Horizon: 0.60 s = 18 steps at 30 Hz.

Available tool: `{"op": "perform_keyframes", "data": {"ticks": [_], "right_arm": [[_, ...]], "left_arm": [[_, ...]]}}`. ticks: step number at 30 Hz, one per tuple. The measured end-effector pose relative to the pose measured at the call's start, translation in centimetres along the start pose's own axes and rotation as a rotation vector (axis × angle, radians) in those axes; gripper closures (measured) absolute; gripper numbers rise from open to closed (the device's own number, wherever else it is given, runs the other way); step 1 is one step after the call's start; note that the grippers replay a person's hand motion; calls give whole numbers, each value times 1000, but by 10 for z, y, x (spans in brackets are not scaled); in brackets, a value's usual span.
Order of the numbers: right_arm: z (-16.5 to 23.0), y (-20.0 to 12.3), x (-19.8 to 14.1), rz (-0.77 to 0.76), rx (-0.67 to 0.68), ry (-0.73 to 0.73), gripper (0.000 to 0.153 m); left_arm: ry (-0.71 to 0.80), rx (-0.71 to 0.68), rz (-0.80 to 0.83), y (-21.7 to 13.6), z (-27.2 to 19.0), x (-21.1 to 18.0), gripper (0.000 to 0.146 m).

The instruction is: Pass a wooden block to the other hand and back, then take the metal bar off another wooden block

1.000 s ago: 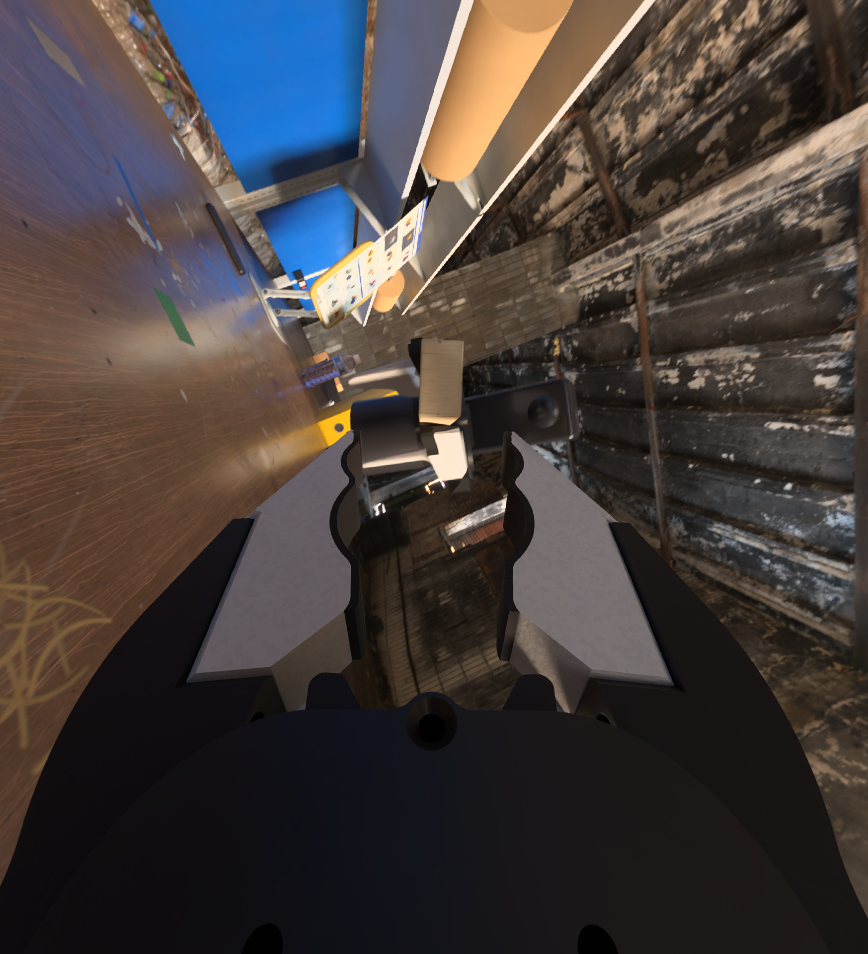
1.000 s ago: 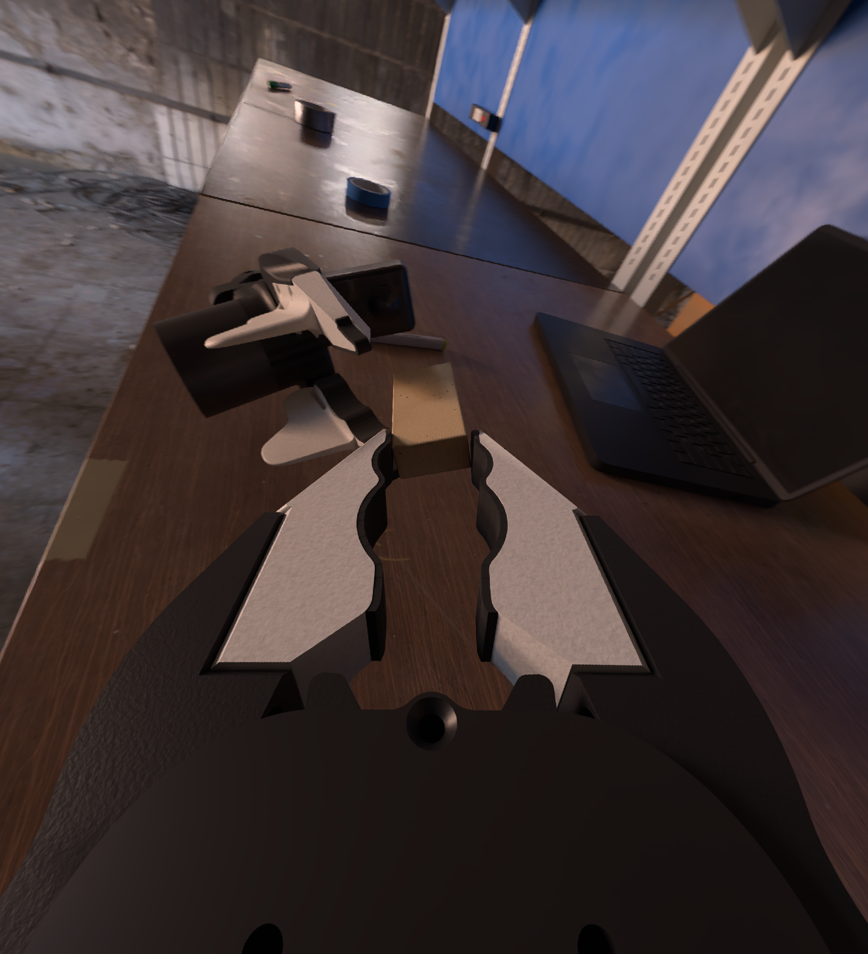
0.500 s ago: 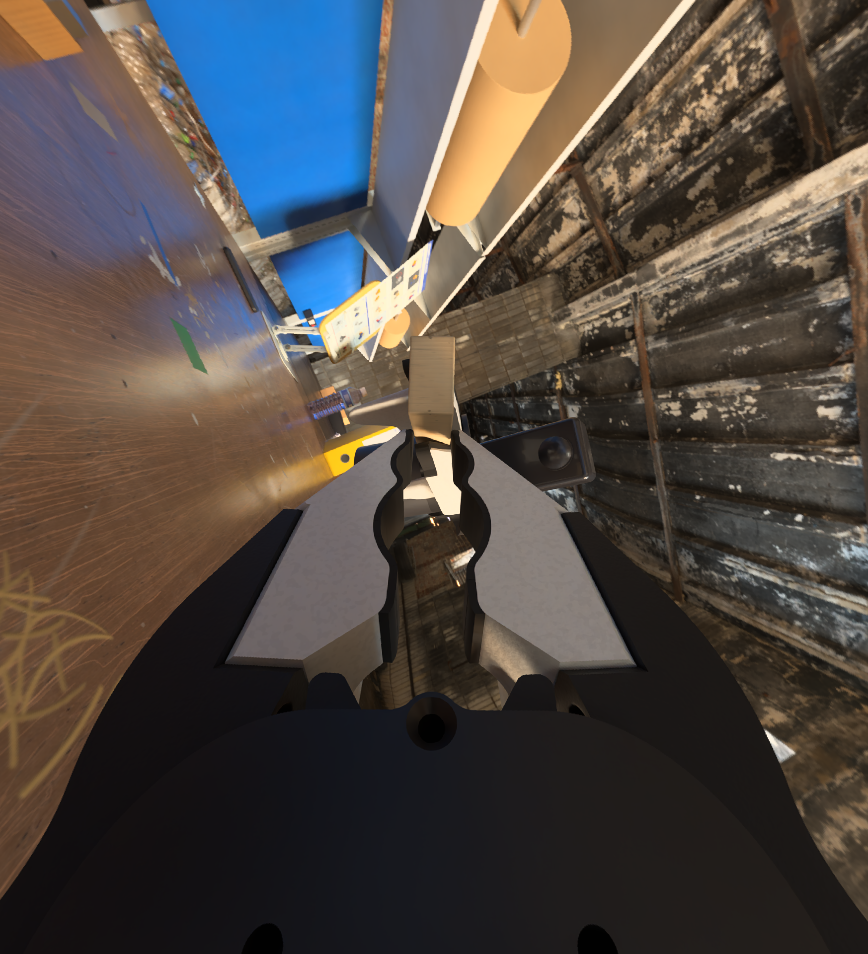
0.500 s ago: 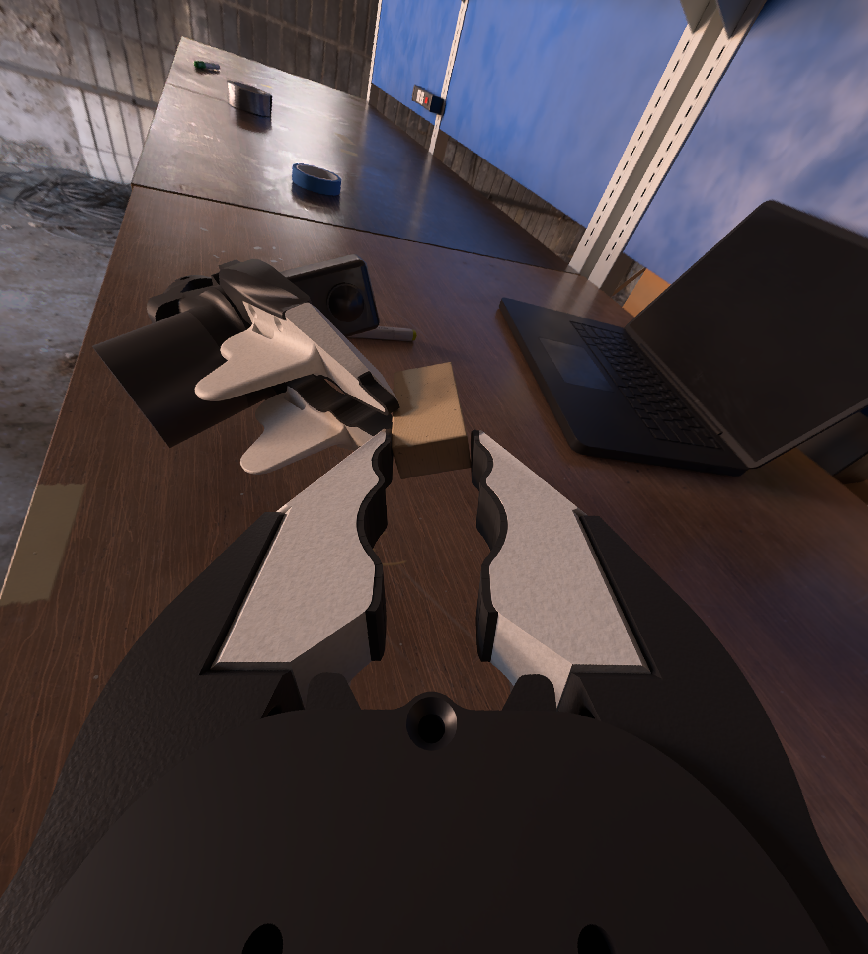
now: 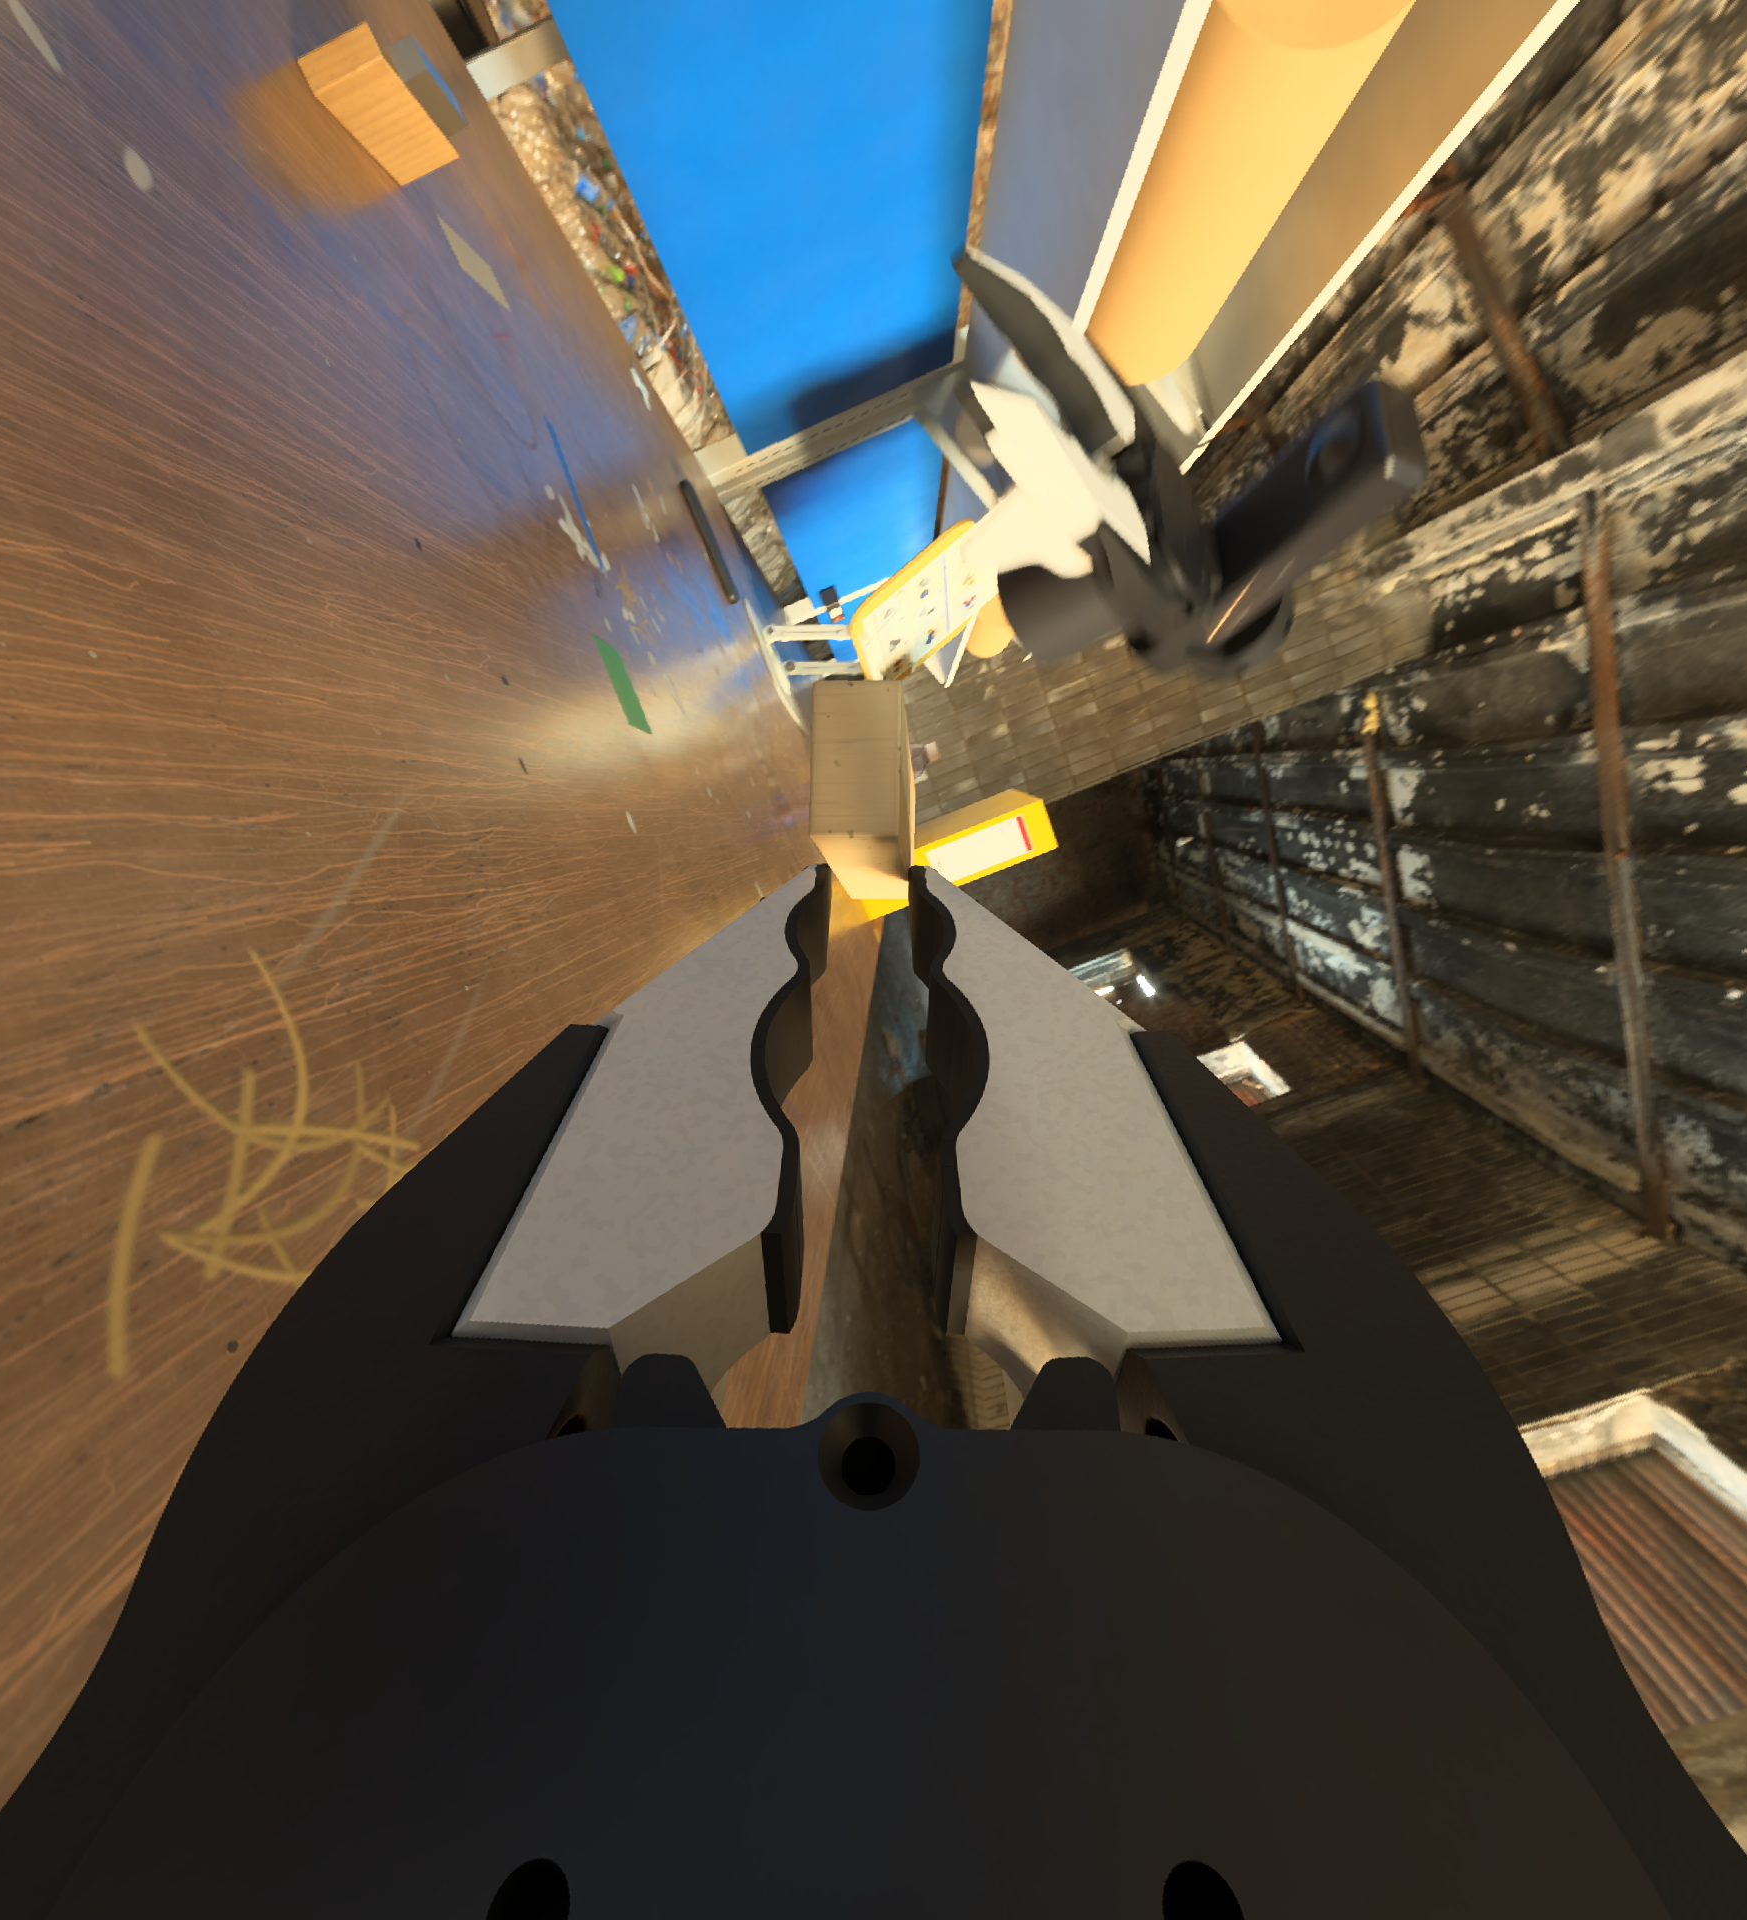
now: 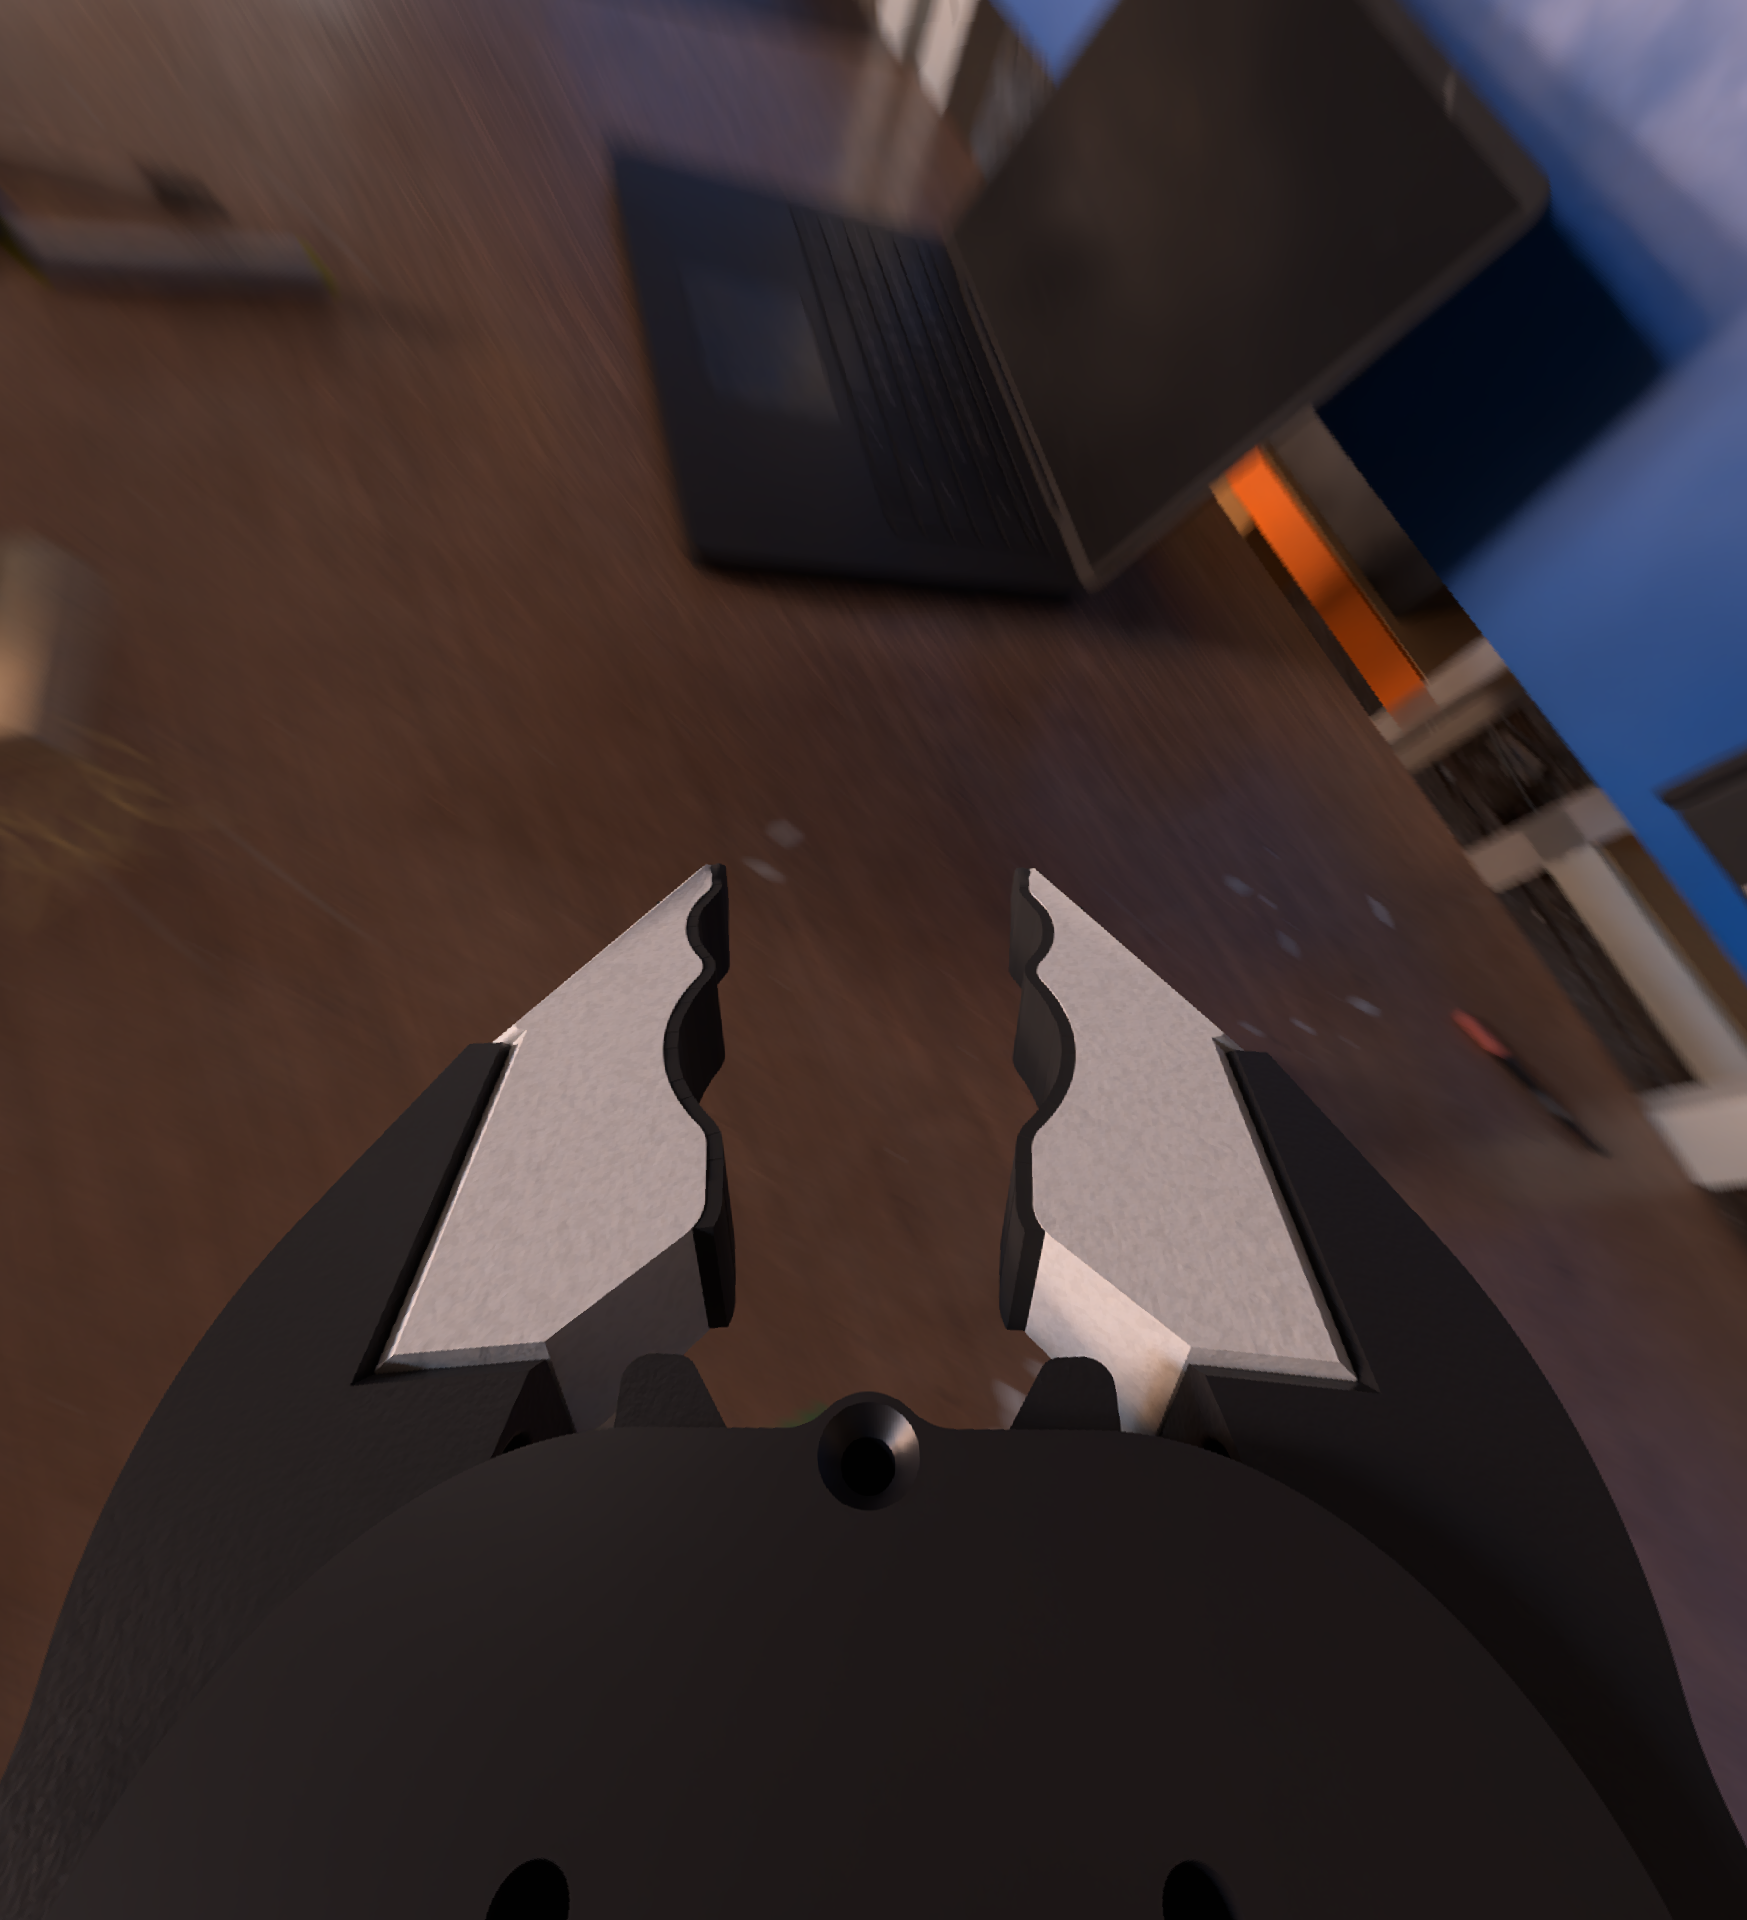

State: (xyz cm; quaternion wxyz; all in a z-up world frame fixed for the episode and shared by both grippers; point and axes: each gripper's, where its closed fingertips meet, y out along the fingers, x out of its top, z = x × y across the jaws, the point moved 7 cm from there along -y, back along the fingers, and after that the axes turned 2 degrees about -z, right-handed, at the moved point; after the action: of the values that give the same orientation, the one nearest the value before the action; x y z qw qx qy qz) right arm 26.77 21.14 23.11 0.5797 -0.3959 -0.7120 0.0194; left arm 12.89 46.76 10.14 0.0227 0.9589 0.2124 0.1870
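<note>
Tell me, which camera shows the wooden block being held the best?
The left wrist view: the wooden block sits sharp and central, pinched between the left gripper jaws. The right wrist view shows only a blurry tan block at its left edge, probably the same one.

Left wrist view runs rolled sideways along the table; right looks down on it.

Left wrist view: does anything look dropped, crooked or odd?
Nothing stands out. The left gripper clamps the pale wooden block squarely at its tips, and the second block sits flat on the table.
</note>
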Motion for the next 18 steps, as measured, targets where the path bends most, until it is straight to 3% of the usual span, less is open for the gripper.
{"op": "perform_keyframes", "data": {"ticks": [4,7,13,18], "right_arm": [[-93,27,-30,271,34,-112,106],[-136,64,-56,429,188,-180,112],[-175,128,-110,689,453,-293,120],[-185,147,-131,718,550,-372,123]], "left_arm": [[29,26,27,9,3,4,131],[35,44,41,16,7,9,131],[14,95,68,24,17,17,131],[-30,120,80,26,22,18,131]]}}
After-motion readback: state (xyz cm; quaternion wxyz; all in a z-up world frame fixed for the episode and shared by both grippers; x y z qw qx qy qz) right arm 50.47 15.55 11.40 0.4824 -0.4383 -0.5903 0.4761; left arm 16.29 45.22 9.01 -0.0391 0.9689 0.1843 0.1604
